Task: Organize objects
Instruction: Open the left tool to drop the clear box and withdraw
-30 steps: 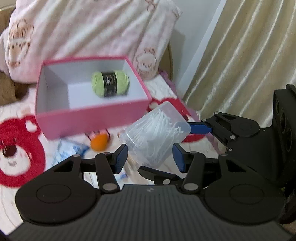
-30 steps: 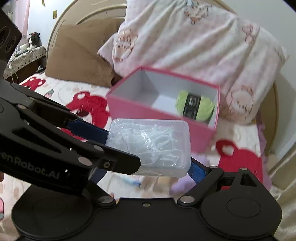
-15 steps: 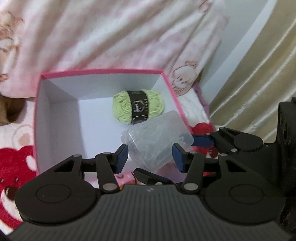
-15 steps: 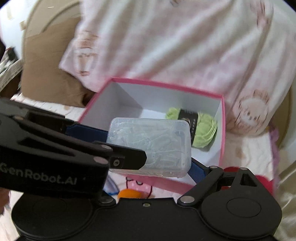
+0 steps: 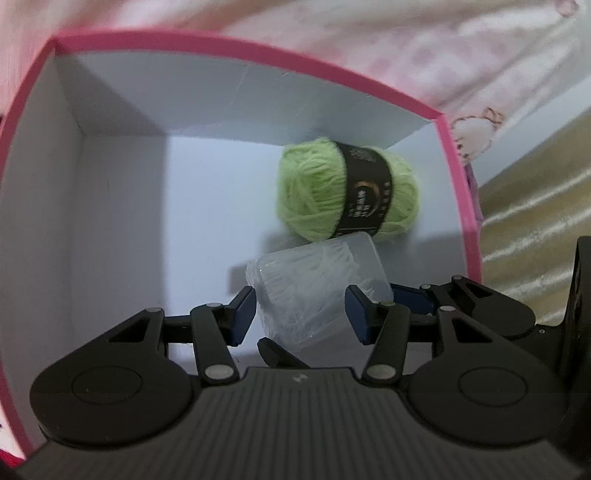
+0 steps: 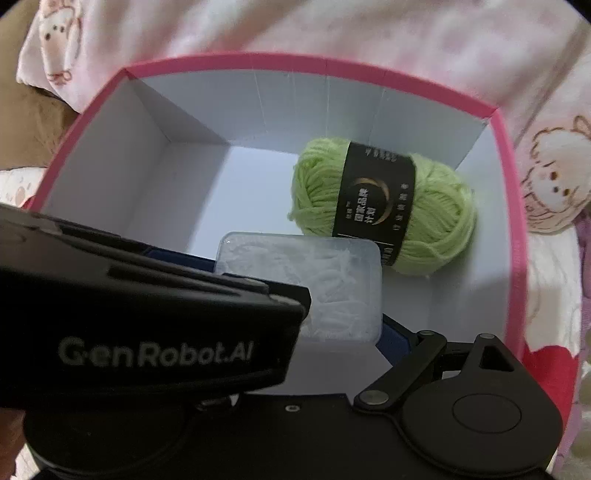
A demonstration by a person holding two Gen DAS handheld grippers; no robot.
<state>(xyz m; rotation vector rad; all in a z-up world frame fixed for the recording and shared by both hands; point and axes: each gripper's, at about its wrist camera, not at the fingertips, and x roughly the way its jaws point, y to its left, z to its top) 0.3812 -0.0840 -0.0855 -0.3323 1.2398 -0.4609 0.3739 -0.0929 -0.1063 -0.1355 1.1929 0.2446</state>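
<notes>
A clear plastic box of white floss picks (image 5: 317, 288) is held between both grippers, low inside the pink box (image 5: 236, 50). My left gripper (image 5: 300, 313) is shut on its sides. My right gripper (image 6: 299, 295) grips it from the other direction; its right pad (image 6: 395, 339) shows, the left one is hidden behind the left gripper's body. The clear box shows in the right wrist view (image 6: 332, 280) too. A green yarn ball (image 5: 347, 195) with a black label lies in the pink box's far right corner, just beyond the clear box.
The pink box (image 6: 332, 66) has white inner walls and floor, bare on its left half. A pink patterned blanket (image 6: 332, 26) lies behind it. A beige curtain (image 5: 535, 206) hangs at the right.
Both grippers have carried the clear box forward from above the bed, over the pink box's near wall and down inside it, close to the yarn.
</notes>
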